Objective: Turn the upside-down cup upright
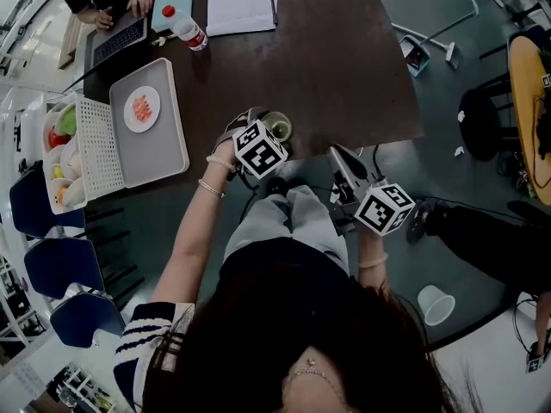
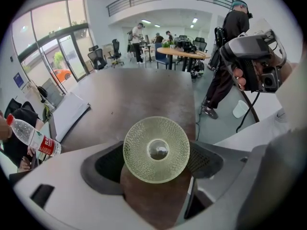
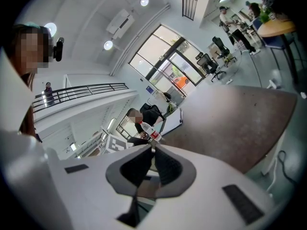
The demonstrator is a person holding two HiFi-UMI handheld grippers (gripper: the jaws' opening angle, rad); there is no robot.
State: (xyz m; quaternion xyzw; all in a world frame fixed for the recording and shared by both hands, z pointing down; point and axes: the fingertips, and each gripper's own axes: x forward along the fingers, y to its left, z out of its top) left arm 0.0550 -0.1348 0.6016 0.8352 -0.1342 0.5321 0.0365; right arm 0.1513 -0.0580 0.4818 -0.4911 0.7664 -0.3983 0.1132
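A pale green, knobbly glass cup [image 1: 281, 128] stands on the dark brown table [image 1: 327, 67] close to its front edge. In the left gripper view I look straight down onto the cup [image 2: 156, 150] and its round centre disc; which end is up I cannot tell. My left gripper [image 2: 157, 161] points steeply down over it, with a dark pad against each side of the cup. In the head view the left gripper [image 1: 263, 121] sits right at the cup. My right gripper [image 1: 344, 165] hangs off the table over the floor, its jaws shut and empty [image 3: 153, 150].
A grey tray [image 1: 168, 157] with a white plate of pink food [image 1: 142, 108] lies left, beside a white basket [image 1: 93, 149]. A water bottle [image 1: 186, 29], a laptop [image 1: 120, 38] and a white notebook [image 1: 241, 3] lie farther back. A paper cup [image 1: 436, 304] stands on the floor.
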